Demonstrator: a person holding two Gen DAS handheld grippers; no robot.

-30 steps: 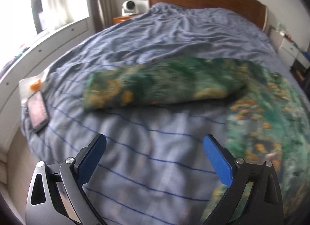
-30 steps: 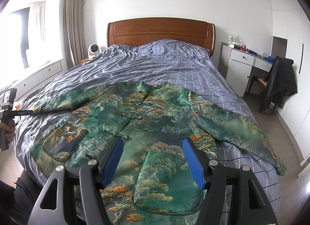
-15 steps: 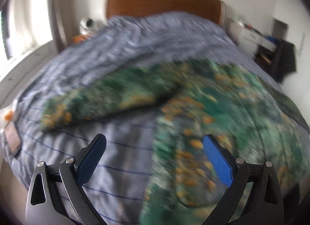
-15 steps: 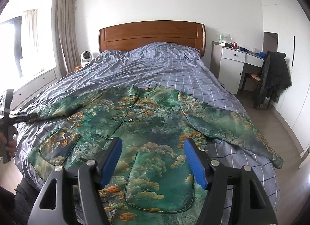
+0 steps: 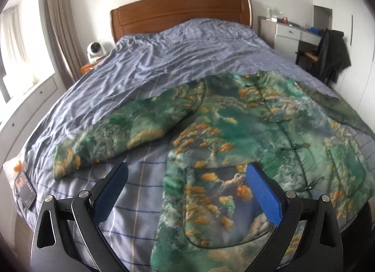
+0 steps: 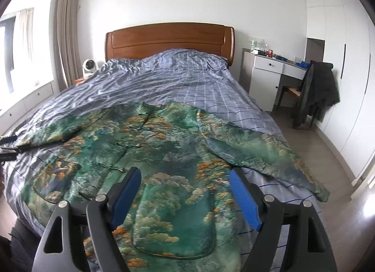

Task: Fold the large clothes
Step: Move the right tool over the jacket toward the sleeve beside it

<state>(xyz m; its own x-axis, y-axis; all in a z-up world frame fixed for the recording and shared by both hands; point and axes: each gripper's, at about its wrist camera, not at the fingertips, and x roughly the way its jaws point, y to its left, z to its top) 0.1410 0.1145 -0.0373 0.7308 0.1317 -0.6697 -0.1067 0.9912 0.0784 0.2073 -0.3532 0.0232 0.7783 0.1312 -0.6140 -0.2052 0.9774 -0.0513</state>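
- A green padded jacket with an orange and grey landscape print (image 6: pixel 164 145) lies flat, front up, across the foot half of a bed covered in blue checked bedding (image 6: pixel 187 80), its collar toward the wooden headboard (image 6: pixel 168 37).
- The left gripper (image 5: pixel 187 190), blue pads spread wide and holding nothing, now hovers over the jacket's hem and pocket near the foot edge; a second ago it faced only the jacket's outstretched sleeve (image 5: pixel 121 136) by the bed's window-side edge.
- The right gripper (image 6: pixel 185 194) hangs over the other pocket, its jaws opening wider than before, nothing between them.
- Both sleeves are spread out, so folding has apparently not begun; the grippers seem to be lining up on the hem.
- A phone (image 5: pixel 24 188) rests at the bed's window-side foot corner.
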